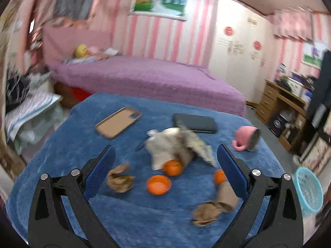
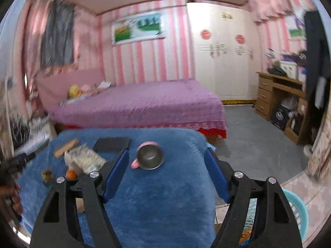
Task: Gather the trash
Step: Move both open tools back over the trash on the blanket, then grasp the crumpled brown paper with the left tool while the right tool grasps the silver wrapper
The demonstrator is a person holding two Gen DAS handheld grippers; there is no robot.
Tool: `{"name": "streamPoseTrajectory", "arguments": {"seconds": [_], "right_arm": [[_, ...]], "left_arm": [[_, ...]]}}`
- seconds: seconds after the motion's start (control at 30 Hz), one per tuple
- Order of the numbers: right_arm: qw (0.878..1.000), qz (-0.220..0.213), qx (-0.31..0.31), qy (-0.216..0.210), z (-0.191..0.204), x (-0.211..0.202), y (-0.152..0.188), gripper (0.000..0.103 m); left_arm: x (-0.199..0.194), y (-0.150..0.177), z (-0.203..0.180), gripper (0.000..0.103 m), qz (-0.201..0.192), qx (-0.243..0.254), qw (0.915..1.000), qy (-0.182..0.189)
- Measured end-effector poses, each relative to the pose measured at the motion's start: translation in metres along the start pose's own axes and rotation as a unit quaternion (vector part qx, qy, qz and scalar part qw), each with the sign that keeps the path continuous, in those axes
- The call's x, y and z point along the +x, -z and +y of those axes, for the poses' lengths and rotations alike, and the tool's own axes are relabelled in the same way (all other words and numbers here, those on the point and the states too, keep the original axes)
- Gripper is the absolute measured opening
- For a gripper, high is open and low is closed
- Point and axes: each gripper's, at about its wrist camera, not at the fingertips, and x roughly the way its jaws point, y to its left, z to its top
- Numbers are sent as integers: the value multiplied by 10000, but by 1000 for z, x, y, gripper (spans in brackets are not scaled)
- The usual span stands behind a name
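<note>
Crumpled brown paper wads [image 1: 120, 178] lie on the blue fleece-covered table [image 1: 62, 144], one left of the orange plastic lid [image 1: 158, 184], another [image 1: 206, 214] to its right by a cardboard tube [image 1: 226, 196]. We judge them light, soft and springy, best pinched across the bulk. Our left gripper [image 1: 165, 159] hangs spread and empty above them; our right gripper [image 2: 166, 162] is spread too, empty, framing the tipped pink mug [image 2: 149, 156].

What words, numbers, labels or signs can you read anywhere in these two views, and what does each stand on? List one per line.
No text can be read in either view.
Round red stickers on the white wardrobe: marks too blurred to read.
Gold decals near the wardrobe's top: too blurred.
Crumpled wrapper on the blue table: print too blurred.
Dark box under the desk: label too small.
</note>
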Motion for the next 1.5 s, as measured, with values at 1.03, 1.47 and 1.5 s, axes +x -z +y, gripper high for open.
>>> {"name": "streamPoseTrajectory", "arguments": {"seconds": [1.03, 1.47, 1.5], "right_arm": [[9909, 846, -774, -706, 149, 82, 33, 79], [9905, 908, -732, -723, 141, 83, 32, 79], [9904, 917, -736, -720, 142, 83, 33, 79]], "left_arm": [[48, 39, 80, 95, 991, -70, 9949, -175], [86, 44, 84, 95, 1368, -304, 9898, -243], [89, 43, 86, 95, 1387, -368, 9893, -248]]}}
